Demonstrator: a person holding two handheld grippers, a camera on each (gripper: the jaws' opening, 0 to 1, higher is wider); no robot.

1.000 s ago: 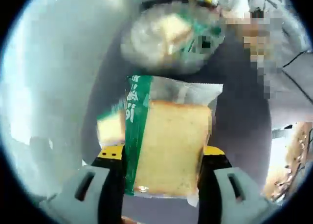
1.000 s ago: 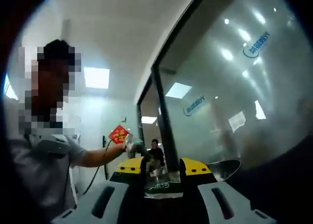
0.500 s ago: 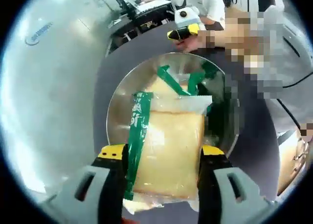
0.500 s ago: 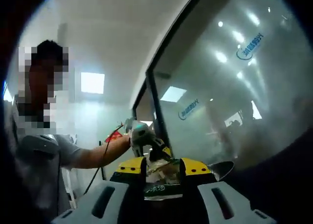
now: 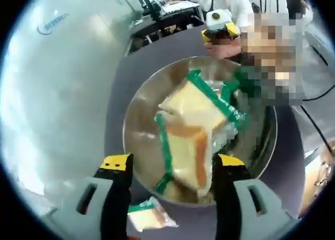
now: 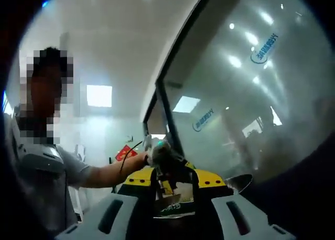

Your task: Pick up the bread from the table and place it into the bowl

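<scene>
While the left gripper (image 5: 170, 169) hangs over the metal bowl (image 5: 137, 130), its two jaws stand wide apart with nothing between them; in the left gripper view the wrapped bread (image 5: 191, 138) sits inside the bowl, clear of both jaws. It looks like two packets in clear film with green bands, one slice lying flat toward the far side of the bowl, the other tilted against it nearer the jaws; exactly how they overlap is hard to tell. The bowl rests on a dark grey table (image 5: 118, 98); another small wrapped piece of bread (image 5: 148, 215) lies on that table just outside the bowl's near rim, between the jaws' bases. Beyond the bowl's far rim the right gripper (image 5: 221, 26) shows, yellow-tipped with a pale body, held in a hand close to the bowl's edge; a frosted glass wall (image 5: 47, 93) runs along the left side of the table.

From the right gripper view, low and tilted upward, the right gripper (image 6: 168, 194) has its jaws set narrowly; a strip of green-printed wrapper (image 6: 170, 207) and the bowl's rim (image 6: 242, 181) sit at or behind the gap, and I cannot tell whether the jaws pinch anything. Above them the left gripper (image 6: 166, 164) hangs, held out by a person's arm (image 6: 102, 173) in a grey short sleeve; behind stand the glass wall (image 6: 251, 93) and lit ceiling panels (image 6: 99, 95).
</scene>
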